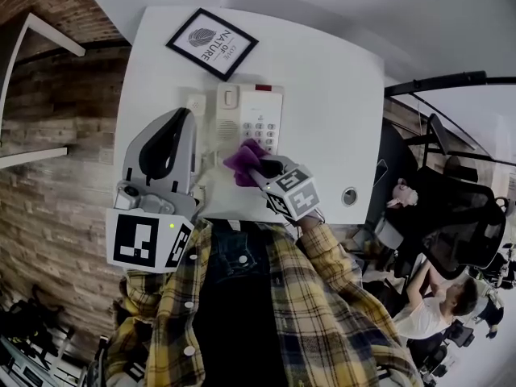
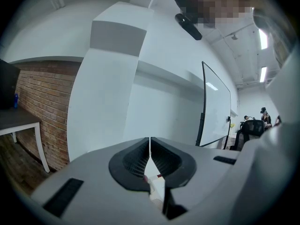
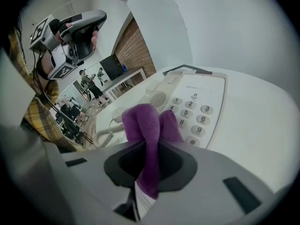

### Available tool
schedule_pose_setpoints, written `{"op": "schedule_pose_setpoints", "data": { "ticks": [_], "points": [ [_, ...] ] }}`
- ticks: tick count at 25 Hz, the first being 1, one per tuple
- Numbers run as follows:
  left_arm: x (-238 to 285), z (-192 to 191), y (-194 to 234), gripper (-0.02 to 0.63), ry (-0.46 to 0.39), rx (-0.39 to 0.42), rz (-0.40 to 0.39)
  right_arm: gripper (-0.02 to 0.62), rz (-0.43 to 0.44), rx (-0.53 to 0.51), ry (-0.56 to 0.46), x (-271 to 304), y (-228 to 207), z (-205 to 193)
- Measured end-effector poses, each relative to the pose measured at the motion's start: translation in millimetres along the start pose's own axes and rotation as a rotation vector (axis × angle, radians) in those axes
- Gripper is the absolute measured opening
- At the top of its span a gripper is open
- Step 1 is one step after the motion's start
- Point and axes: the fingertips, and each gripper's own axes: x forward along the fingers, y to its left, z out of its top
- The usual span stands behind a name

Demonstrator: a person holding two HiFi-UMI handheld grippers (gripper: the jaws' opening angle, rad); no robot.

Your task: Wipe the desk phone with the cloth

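While the right gripper worked at the near end of the phone, the white desk carried the desk phone near its middle, with a framed print beyond it. The phone's long axis ran away from the person toward that print, so most of its face lay straight ahead of the right gripper, the nearer of the two tools. The left gripper hung raised above the handset side, its jaws pressed together on nothing. The right gripper's jaws were clamped on the purple cloth, whose bunched fold touched the near edge of the keypad.

The head view alone showed the phone's full length and both tools at once. The right gripper view alone showed the cloth pinched between the jaws, its fold resting by the lowest row of keys, and the coiled cord at the handset end. The left gripper view looked out at a white wall and a whiteboard, showing almost nothing of the desk. A forward stroke along the long axis would probably serve next.
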Motion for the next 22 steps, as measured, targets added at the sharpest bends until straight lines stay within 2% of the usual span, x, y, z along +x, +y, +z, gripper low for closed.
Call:
{"op": "schedule_pose_setpoints", "data": {
  "ticks": [3,6,12,16,19,22],
  "points": [
    [-3.7,1.6,1.4,0.021,-0.008,-0.001,0.012,0.061,0.014,-0.001,-0.002,-4.6,0.8,2.5],
    [-8.3,2.9,4.6,0.021,-0.018,-0.003,0.025,0.061,0.014,0.014,-0.063,-15.0,-1.7,20.4],
    [-20.6,4.1,18.1,0.021,-0.029,-0.008,0.071,0.061,-0.021,-0.027,-0.221,-37.7,-19.4,92.1],
    [-28.3,5.6,28.5,0.021,-0.037,-0.012,0.102,0.061,-0.082,-0.064,-0.293,-39.1,-41.4,142.1],
    [-35.3,6.3,34.2,0.021,-0.04,-0.015,0.121,0.061,-0.125,-0.08,-0.3,-26.9,-56.0,164.2],
    [-40.7,5.2,38.5,0.021,-0.04,-0.02,0.145,0.061,-0.16,-0.117,-0.256,-6.3,-68.6,173.1]
  ]
}}
